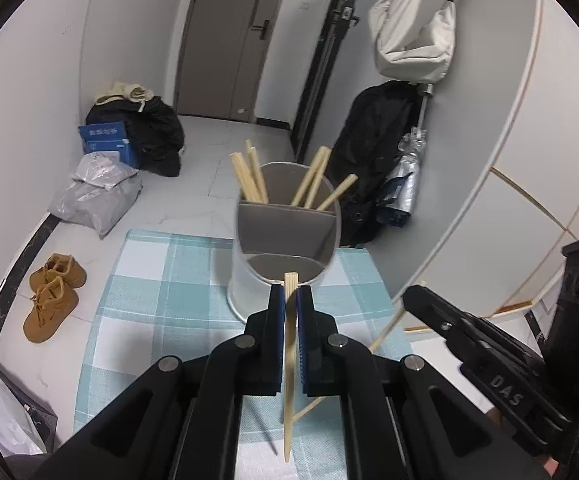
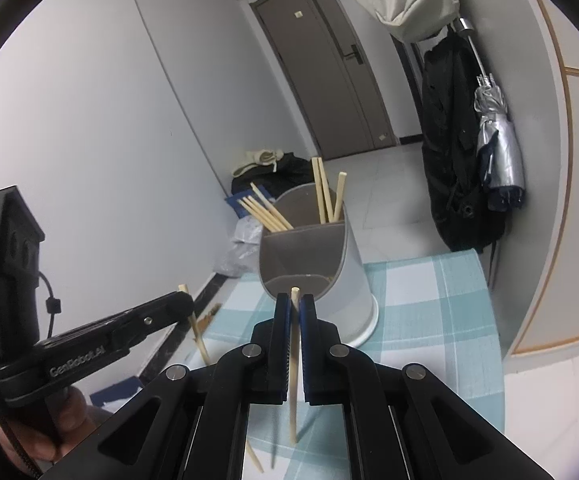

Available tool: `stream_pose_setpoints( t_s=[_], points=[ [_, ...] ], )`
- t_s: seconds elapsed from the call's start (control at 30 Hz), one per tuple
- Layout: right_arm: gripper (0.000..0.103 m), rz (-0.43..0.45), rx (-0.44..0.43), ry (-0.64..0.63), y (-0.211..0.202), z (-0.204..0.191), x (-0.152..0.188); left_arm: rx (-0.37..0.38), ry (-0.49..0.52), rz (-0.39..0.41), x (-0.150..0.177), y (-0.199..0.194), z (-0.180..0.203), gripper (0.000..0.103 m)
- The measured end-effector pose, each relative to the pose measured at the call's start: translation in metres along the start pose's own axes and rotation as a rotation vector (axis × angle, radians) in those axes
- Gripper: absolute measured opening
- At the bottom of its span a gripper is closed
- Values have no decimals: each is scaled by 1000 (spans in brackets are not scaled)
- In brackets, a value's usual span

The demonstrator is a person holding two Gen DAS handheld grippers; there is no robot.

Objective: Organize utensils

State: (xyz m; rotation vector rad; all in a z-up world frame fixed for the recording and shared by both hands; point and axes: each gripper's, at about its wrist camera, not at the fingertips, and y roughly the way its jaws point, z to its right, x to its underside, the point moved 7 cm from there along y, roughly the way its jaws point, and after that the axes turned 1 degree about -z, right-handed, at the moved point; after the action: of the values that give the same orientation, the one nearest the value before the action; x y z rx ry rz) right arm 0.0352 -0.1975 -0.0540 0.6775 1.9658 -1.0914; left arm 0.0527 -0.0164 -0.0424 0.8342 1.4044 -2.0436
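Observation:
A grey divided utensil holder [image 1: 285, 240] [image 2: 317, 264] stands on the blue checked tablecloth [image 1: 161, 280] [image 2: 421, 320], with several wooden chopsticks [image 1: 249, 176] [image 2: 265, 212] leaning in its far compartments. My left gripper [image 1: 290, 294] is shut on one pale chopstick [image 1: 288, 368], held upright just short of the holder's near rim. My right gripper [image 2: 295, 304] is shut on another chopstick [image 2: 293, 372], its tip also close to the holder's near rim. Each gripper shows at the edge of the other's view, the right one [image 1: 409, 294] and the left one [image 2: 187, 300]. Another chopstick lies on the cloth [image 1: 309, 404] [image 2: 254, 458].
Beyond the table lie a pair of brown shoes [image 1: 51, 296], grey parcels [image 1: 93, 196], a blue box [image 1: 107, 142] and black bags [image 1: 157, 136] on the tiled floor. A black coat [image 2: 453, 144], a folded umbrella [image 2: 497, 152] and a white bag [image 1: 413, 28] hang at the right. A hand [image 2: 49, 420] holds the left gripper.

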Motion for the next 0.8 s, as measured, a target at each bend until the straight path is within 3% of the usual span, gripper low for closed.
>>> stream_pose_setpoints(
  t_s=[0.23, 0.37, 0.8],
  points=[
    [4, 36, -26, -8, -14, -14, -17, 41, 1, 29, -18, -16, 14, 2],
    [4, 49, -32, 5, -19, -17, -37, 54, -1, 71, -45, -24, 19, 2],
    [4, 101, 0, -17, -1, -20, -153, 32, -23, 270, -156, -24, 5, 2]
  ],
)
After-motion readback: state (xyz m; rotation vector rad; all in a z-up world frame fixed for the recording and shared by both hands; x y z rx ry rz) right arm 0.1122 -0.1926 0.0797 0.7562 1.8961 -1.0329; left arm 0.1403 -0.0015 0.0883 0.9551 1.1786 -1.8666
